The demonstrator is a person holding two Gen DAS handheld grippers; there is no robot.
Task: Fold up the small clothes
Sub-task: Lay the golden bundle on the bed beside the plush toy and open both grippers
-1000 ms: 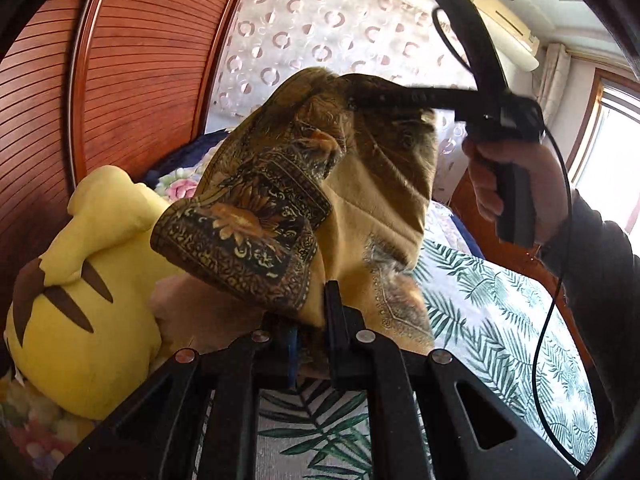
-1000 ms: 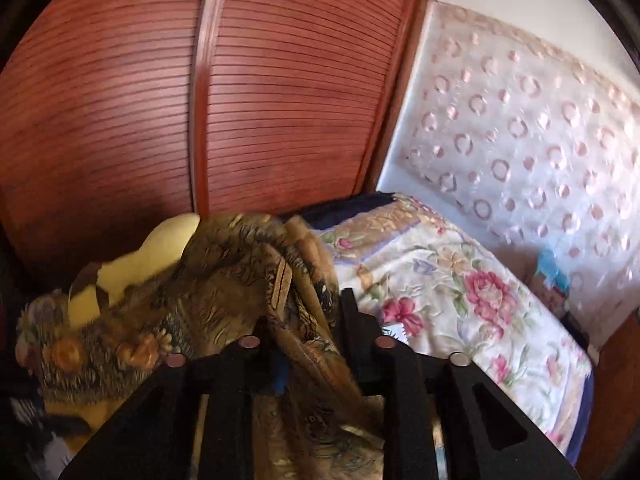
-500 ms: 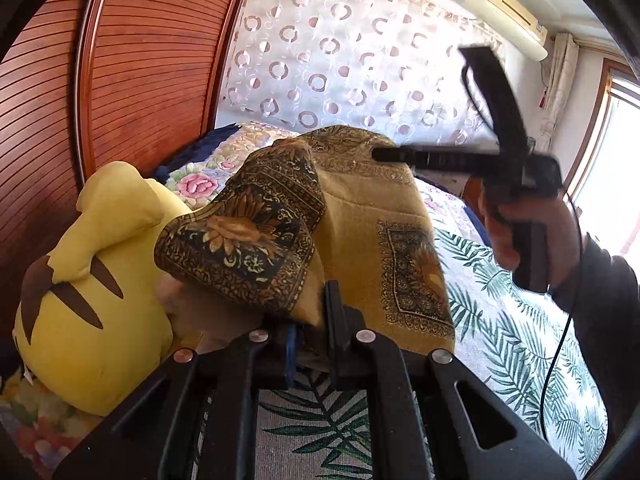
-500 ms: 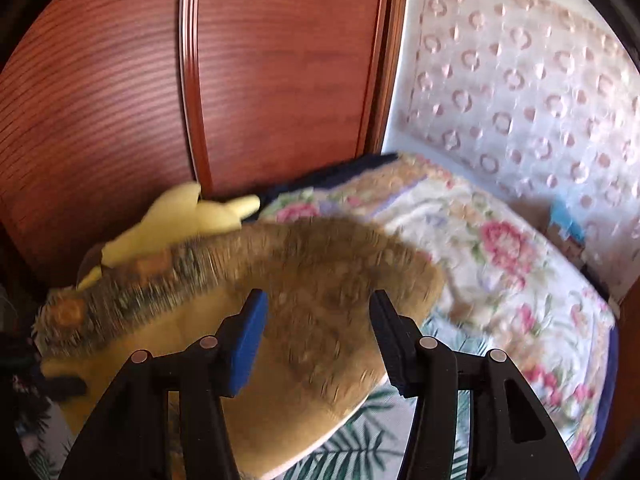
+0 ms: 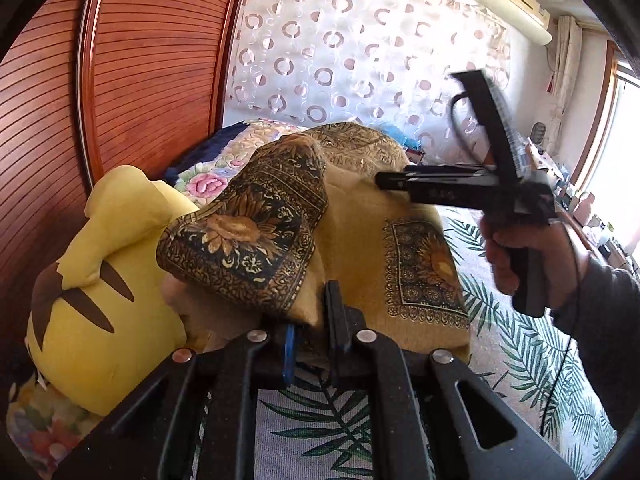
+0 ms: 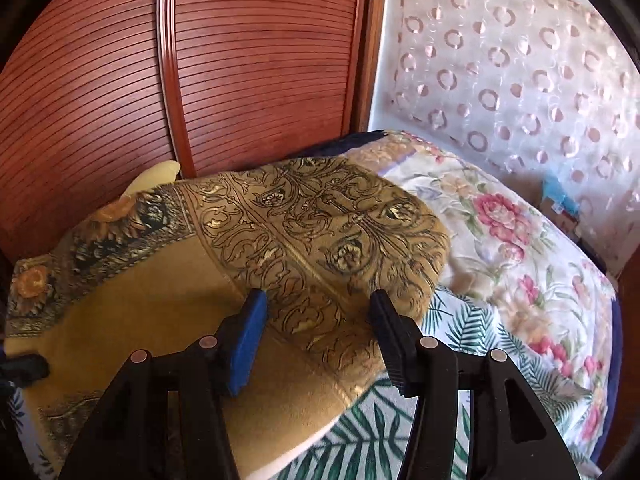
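A golden-yellow cloth [image 6: 320,232] with black ornate print and a sunflower border lies spread on the bed. In the left wrist view its near edge [image 5: 312,304] is pinched in my left gripper [image 5: 312,320], which is shut on it, and a bordered flap [image 5: 248,240] drapes over to the left. My right gripper [image 6: 318,304] stands open just above the cloth, its pads off the fabric. The left wrist view shows that same right gripper [image 5: 384,181] from the side, held by a hand [image 5: 516,252] over the cloth's far part.
A yellow plush toy [image 5: 100,272] sits left of the cloth against the slatted wooden door [image 6: 240,60]. A floral quilt [image 6: 512,240] lies behind and to the right. A palm-leaf sheet [image 5: 320,420] covers the bed, and a patterned curtain [image 6: 520,60] hangs behind.
The right gripper opened and let go of the cloth, which dropped from its raised bunch onto the bed. The right gripper came down after it. The left gripper kept its pinch in place.
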